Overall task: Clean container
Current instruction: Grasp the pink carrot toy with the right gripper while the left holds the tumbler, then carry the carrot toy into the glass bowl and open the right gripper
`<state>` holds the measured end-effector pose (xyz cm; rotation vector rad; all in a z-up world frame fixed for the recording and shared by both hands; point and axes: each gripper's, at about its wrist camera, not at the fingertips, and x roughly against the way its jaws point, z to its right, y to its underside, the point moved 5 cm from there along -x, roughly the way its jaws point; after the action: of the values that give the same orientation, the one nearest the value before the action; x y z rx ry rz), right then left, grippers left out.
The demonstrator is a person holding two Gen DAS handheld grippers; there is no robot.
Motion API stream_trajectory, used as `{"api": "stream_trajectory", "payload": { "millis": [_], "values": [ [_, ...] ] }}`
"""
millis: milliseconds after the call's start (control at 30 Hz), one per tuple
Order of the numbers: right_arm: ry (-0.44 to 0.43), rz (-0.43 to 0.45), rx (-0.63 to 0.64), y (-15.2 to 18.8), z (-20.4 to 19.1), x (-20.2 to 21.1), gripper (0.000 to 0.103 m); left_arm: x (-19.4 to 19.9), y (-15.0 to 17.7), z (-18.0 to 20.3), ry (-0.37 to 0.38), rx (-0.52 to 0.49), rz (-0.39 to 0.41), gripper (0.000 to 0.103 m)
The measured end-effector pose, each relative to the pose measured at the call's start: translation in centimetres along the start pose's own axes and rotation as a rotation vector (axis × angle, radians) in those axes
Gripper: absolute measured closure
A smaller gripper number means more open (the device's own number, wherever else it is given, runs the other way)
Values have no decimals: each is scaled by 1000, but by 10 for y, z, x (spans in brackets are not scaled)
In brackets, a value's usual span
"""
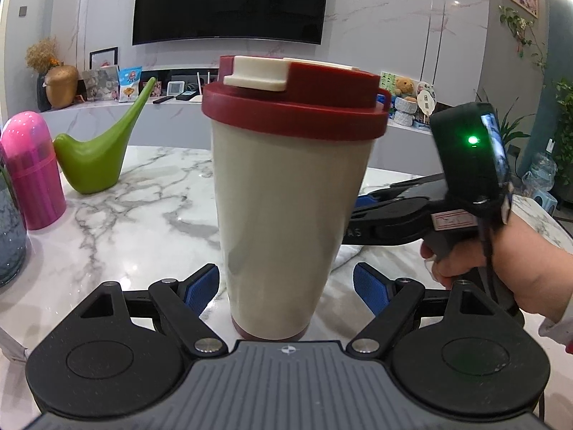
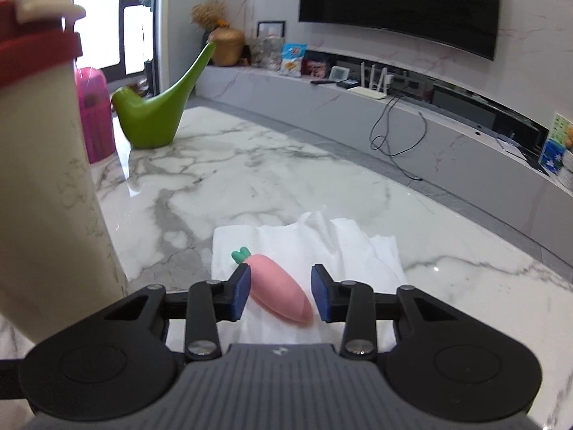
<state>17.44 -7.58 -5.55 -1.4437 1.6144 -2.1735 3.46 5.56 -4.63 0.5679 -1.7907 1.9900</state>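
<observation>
Left wrist view: cream tumbler with dark red lid (image 1: 290, 193) stands upright on the white marble table (image 1: 143, 222).
Left gripper (image 1: 286, 290): blue pads flank the tumbler's base, right pad apart; grip unclear.
Right gripper (image 2: 280, 292): jaws apart around a pink carrot-shaped object (image 2: 279, 292) on white cloth (image 2: 340, 243).
Green bird-shaped watering can (image 1: 96, 150): ten o'clock of tumbler.

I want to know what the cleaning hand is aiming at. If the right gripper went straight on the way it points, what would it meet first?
Most likely the pink carrot-shaped piece, which lies between the right gripper's jaws on the white tissue. Just beneath it is the marble table. Depth is uncertain.
</observation>
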Motion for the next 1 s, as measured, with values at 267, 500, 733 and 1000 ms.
{"api": "stream_trajectory", "payload": {
  "millis": [267, 500, 733, 1000],
  "values": [
    [-3, -17, -12, 0, -5, -8, 70, -3, -2, -5, -11, 17, -1, 21],
    [0, -40, -29, 6, -6, -16, 73, -2, -2, -6, -9, 28, -3, 21],
    [51, 8, -93, 9, 6, 16, 73, -5, -3, -5, -21, 1, 4, 21],
    [224, 60, -231, 46, 29, 101, 74, -4, -6, -5, -25, -9, 15, 21]
  ]
}}
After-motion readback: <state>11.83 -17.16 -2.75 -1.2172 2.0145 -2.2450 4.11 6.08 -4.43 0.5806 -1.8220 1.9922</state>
